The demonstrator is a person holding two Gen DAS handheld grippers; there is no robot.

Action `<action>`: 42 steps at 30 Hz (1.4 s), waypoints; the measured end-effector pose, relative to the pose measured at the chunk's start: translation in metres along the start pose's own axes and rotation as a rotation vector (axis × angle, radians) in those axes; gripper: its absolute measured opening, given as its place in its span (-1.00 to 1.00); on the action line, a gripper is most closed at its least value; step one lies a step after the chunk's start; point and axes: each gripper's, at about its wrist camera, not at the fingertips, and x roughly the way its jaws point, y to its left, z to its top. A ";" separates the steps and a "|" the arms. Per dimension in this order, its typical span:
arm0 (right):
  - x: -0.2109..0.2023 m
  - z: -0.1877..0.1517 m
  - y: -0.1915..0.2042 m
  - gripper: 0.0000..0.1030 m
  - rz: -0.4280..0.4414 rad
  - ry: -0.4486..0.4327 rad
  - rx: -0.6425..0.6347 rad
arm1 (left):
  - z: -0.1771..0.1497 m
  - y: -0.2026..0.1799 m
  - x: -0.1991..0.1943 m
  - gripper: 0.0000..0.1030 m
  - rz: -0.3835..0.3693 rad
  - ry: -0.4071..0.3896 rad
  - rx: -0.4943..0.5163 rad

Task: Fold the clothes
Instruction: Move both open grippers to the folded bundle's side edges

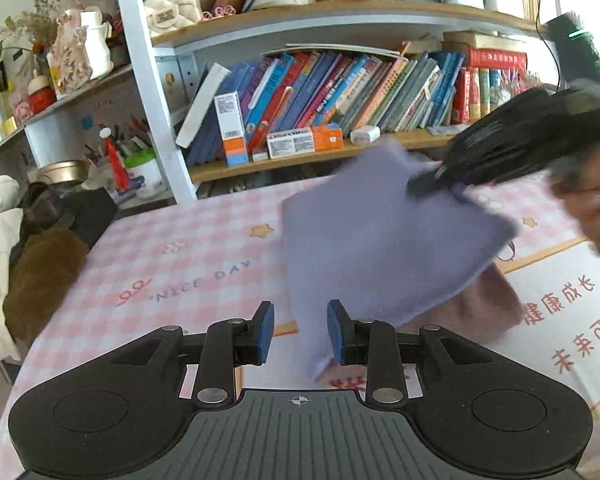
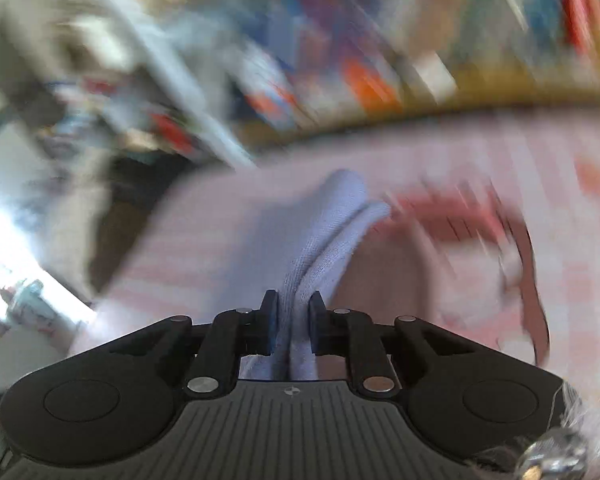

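A lavender knit cloth (image 1: pixel 376 240) hangs folded in the air above the pink checked tablecloth (image 1: pixel 172 248). My right gripper (image 1: pixel 432 184) pinches its upper edge. In the right wrist view the right gripper (image 2: pixel 294 320) is shut on the lavender cloth (image 2: pixel 324 248), which bunches between the fingers; the background is motion-blurred. My left gripper (image 1: pixel 300 330) is open and empty, low in front of the cloth's lower corner. A pink cloth (image 1: pixel 472 308) lies on the table under the lavender one.
A bookshelf (image 1: pixel 320 152) full of books stands behind the table. Dark and brown clothes (image 1: pixel 40 264) are piled at the table's left edge. A white printed sheet with red characters (image 1: pixel 568 304) lies at the right.
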 end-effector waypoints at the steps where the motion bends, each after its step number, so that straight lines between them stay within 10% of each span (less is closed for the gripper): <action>1: -0.005 -0.005 0.004 -0.73 -0.020 0.001 0.000 | 0.000 0.003 0.001 -0.42 -0.009 -0.003 0.001; 7: 0.034 -0.040 -0.032 -0.64 -0.230 0.139 0.134 | -0.001 0.021 0.007 -0.42 -0.066 -0.024 0.012; 16: 0.036 -0.027 -0.038 -0.18 -0.195 0.077 0.195 | 0.002 0.018 0.024 -0.42 -0.192 -0.055 0.086; 19: 0.048 -0.021 -0.034 -0.68 -0.218 0.093 0.184 | 0.004 0.015 0.026 -0.42 -0.210 -0.072 0.111; 24: 0.018 -0.011 0.004 -0.70 -0.156 -0.068 0.005 | 0.002 0.012 0.036 -0.42 -0.222 -0.066 0.129; 26: 0.039 -0.010 -0.008 -0.69 -0.234 0.013 0.044 | 0.002 0.011 0.040 -0.42 -0.218 -0.060 0.132; 29: 0.066 -0.019 -0.036 -0.55 -0.274 0.107 0.131 | 0.003 0.012 0.043 -0.42 -0.210 -0.056 0.124; 35: 0.028 -0.023 -0.020 0.13 -0.311 0.027 0.105 | 0.003 0.037 0.044 -0.40 -0.186 -0.042 0.005; 38: 0.010 -0.030 -0.020 0.37 -0.311 0.049 0.146 | 0.004 0.056 0.056 0.54 -0.196 0.000 -0.132; 42: 0.004 -0.043 -0.028 0.39 -0.330 0.128 0.222 | 0.004 0.078 0.082 0.64 -0.308 0.077 -0.334</action>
